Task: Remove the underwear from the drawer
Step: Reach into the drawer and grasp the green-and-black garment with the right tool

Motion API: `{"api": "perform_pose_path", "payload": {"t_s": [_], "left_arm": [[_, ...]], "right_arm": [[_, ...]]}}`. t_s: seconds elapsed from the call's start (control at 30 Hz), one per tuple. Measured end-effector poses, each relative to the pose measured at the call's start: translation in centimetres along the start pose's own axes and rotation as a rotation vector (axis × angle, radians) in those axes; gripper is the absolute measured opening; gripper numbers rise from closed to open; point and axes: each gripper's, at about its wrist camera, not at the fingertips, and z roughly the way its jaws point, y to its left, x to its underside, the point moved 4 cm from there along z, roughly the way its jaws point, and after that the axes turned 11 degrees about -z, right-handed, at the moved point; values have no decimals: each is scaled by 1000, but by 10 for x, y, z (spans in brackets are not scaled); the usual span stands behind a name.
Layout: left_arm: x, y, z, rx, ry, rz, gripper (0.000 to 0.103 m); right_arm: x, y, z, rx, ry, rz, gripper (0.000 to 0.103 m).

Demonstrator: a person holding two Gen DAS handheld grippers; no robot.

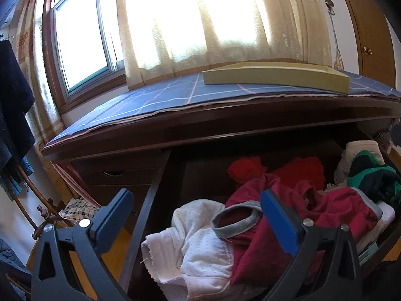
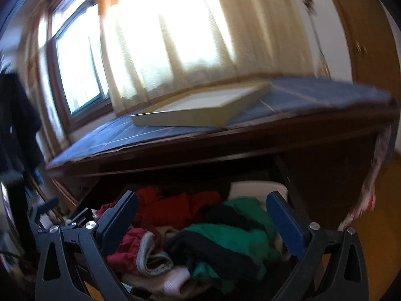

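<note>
1. The left gripper (image 1: 195, 210) hangs released, jaws spread wide and empty, over the near left part of the open drawer (image 1: 147, 200).
2. The right gripper (image 2: 203, 213) is likewise spread and holds nothing, above the drawer's right half; its view is blurred.
3. Inside the drawer lies a heap of underwear: a white dotted piece (image 1: 200, 248) at the near left, a maroon pair with a grey band (image 1: 295, 215) beside it, red ones (image 1: 250, 168) behind, a green-and-navy pair (image 2: 225, 238) to the right.
4. Above the drawer, on the dresser's blue checked cloth (image 1: 150, 97), sits a shallow yellow tray (image 1: 275, 75).
5. No writing or labels can be read.
</note>
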Motion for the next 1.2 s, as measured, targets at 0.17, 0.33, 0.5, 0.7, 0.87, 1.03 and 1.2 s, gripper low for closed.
{"api": "perform_pose_path", "payload": {"t_s": [0.17,0.33,0.5,0.7,0.87,1.03,1.2], "left_arm": [[-1,1,1,-7,12,-12,103],[-1,4,2,0,25,-38,103],[0,5,1,3,20,-36,103],[-1,3,1,-3,6,-25,103],[1,2,-1,-6,-4,-10,103],[0,2,-1,-10,-3,-10,103],[0,0,1,-15,3,-5,103]], "right_arm": [[5,-15,-11,38,-7,61,102],[11,4,-18,-42,-46,9,102],[11,33,-15,-106,-36,-124,102],[16,35,-5,-123,17,-140,102],[3,11,-18,-17,-33,-136,102],[-6,-40,-5,-38,92,13,102],[-9,-42,0,-110,177,-25,102]]}}
